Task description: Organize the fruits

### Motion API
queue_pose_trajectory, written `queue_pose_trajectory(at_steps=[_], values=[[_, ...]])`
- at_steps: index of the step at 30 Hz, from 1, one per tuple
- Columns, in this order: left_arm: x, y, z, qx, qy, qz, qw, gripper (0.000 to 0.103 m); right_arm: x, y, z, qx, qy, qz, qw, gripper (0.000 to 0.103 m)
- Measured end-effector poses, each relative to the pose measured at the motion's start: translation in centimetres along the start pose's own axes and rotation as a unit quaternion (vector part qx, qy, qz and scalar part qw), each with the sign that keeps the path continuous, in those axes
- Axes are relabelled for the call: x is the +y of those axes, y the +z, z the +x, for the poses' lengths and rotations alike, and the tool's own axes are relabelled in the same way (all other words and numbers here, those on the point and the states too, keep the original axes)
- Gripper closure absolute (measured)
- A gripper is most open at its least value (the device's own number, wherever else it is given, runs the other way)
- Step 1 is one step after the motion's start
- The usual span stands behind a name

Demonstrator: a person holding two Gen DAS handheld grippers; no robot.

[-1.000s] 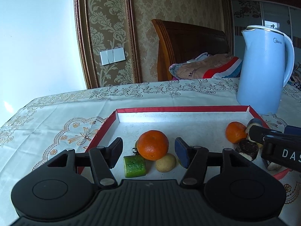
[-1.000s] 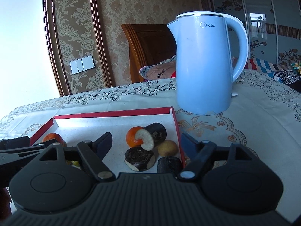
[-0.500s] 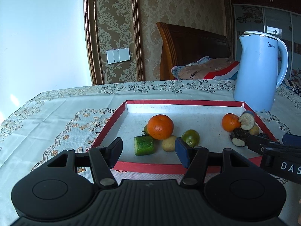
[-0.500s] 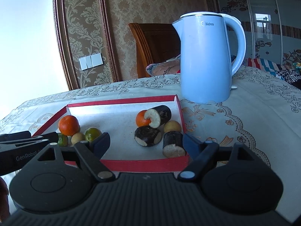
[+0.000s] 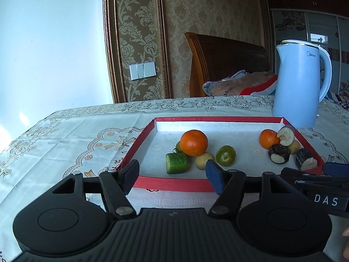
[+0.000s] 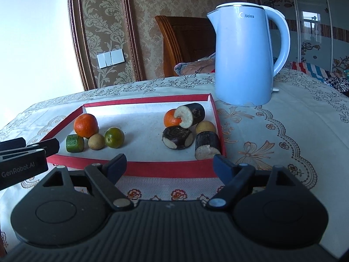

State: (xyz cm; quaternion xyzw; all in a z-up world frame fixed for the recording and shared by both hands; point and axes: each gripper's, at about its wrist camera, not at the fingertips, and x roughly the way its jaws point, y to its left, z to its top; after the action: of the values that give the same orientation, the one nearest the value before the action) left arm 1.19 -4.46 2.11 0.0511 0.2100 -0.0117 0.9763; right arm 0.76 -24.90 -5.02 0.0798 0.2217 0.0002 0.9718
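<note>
A red-rimmed tray [image 5: 174,184] [image 6: 165,169] holds two groups. On its left are an orange [image 5: 193,143] [image 6: 86,125], a green cucumber piece [image 5: 176,163] [image 6: 74,143], a small tan fruit [image 5: 204,160] [image 6: 96,141] and a green fruit [image 5: 225,155] [image 6: 114,137]. On its right are a smaller orange [image 5: 268,139] [image 6: 171,118], three dark cut pieces [image 5: 279,153] [image 6: 177,137] and another tan fruit [image 6: 205,127]. My left gripper [image 5: 172,178] is open and empty before the tray's front edge. My right gripper [image 6: 169,164] is open and empty there too.
A light blue kettle [image 5: 300,89] [image 6: 246,56] stands on the tablecloth [image 5: 65,139] behind the tray's right corner. A wooden chair [image 5: 222,65] with a folded cloth stands beyond the table. Each gripper shows at the edge of the other's view.
Both grippers have drawn back from over the tray to in front of its front edge. The fruits have not moved.
</note>
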Motion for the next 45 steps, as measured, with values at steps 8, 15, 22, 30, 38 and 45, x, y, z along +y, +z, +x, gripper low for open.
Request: queue_pose_trajectory(at_steps=[8,15,22,30,38,45], values=[[0.13,0.00,-0.02,0.006,-0.009,-0.004,0.9999,0.036,0.13,-0.10,0.21,0.008,0.003,-0.003,1.000,0.016],[0.43,-0.06,0.06,0.010,-0.001,-0.012,0.9999,0.036,0.25,-0.18,0.34,0.013,0.004,-0.006,1.000,0.016],[0.01,-0.11,-0.20,0.004,0.001,0.002,1.0000,0.036,0.28,-0.20,0.31,0.013,0.004,-0.006,1.000,0.015],[-0.07,-0.09,-0.29,0.000,0.001,0.006,1.0000,0.036,0.41,-0.28,0.32,0.015,0.004,-0.010,1.000,0.015],[-0.12,-0.11,-0.25,0.001,0.000,0.007,1.0000,0.036,0.49,-0.31,0.41,0.015,0.003,-0.013,1.000,0.013],[-0.29,-0.18,-0.39,0.000,-0.002,0.013,0.9999,0.036,0.41,-0.27,0.30,0.013,0.004,-0.010,1.000,0.013]])
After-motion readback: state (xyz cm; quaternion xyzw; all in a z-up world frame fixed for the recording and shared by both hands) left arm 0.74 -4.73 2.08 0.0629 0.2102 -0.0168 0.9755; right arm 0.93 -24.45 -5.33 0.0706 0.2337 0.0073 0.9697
